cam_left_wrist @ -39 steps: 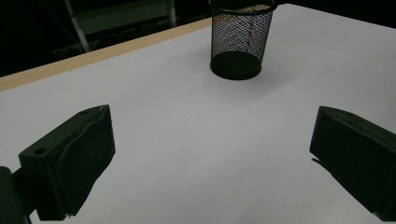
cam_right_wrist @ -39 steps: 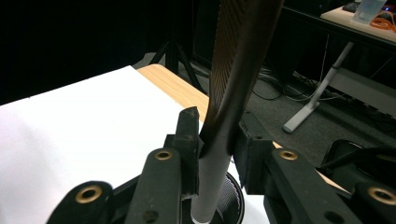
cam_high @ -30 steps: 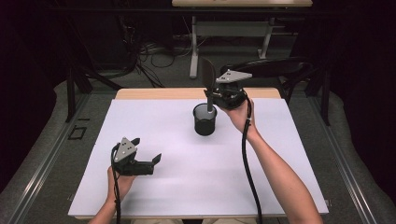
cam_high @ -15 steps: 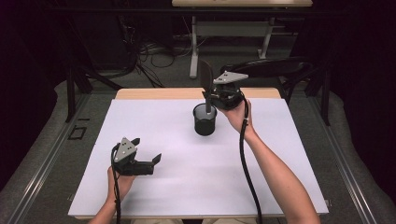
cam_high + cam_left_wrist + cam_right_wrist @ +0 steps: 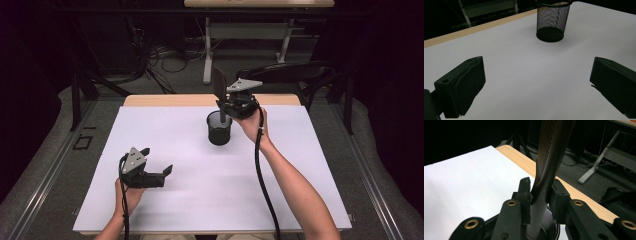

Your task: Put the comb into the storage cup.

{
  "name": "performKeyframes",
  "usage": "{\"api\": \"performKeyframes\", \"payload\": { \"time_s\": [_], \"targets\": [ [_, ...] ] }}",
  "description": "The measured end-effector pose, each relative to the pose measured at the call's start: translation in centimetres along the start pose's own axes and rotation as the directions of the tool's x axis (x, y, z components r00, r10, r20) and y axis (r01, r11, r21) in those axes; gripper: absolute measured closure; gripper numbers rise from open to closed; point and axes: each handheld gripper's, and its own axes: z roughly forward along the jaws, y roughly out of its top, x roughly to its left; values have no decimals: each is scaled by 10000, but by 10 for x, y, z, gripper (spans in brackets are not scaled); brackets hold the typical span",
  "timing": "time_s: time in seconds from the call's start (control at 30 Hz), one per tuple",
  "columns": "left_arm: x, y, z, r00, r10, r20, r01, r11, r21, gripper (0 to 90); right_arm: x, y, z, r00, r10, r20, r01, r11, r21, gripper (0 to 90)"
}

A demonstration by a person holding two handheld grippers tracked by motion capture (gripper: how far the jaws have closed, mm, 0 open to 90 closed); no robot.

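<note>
Standing upright in mesh cup (image 5: pixel 219 131), dark spatula (image 5: pixel 219 85), blade up

Overhead camera faces forward over my tabletop (image 5: pixel 165 200); my gripper cameras sit low and close, sharing the mesh cup (image 5: pixel 219 128).

In the right gripper view, the dark ridged tool (image 5: pixel 554 152) runs off the top edge, so its upper end is cut off, and its lower end is hidden behind the clamped jaws, above the mesh cup (image 5: pixel 550 223), which shows as a sliver. In the left gripper view, the mesh cup's (image 5: pixel 552 21) rim is clipped by the top edge.
</note>
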Motion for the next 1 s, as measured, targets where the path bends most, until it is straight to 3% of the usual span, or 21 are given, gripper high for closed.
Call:
{"api": "performKeyframes", "payload": {
  "time_s": [1.0],
  "targets": [
    [1, 0, -1, 10000, 0, -24, 0, 10000, -24, 0, -2, -14, 15, 9998, 159, 70, -162, 9987, 480, 732]
  ]
}}
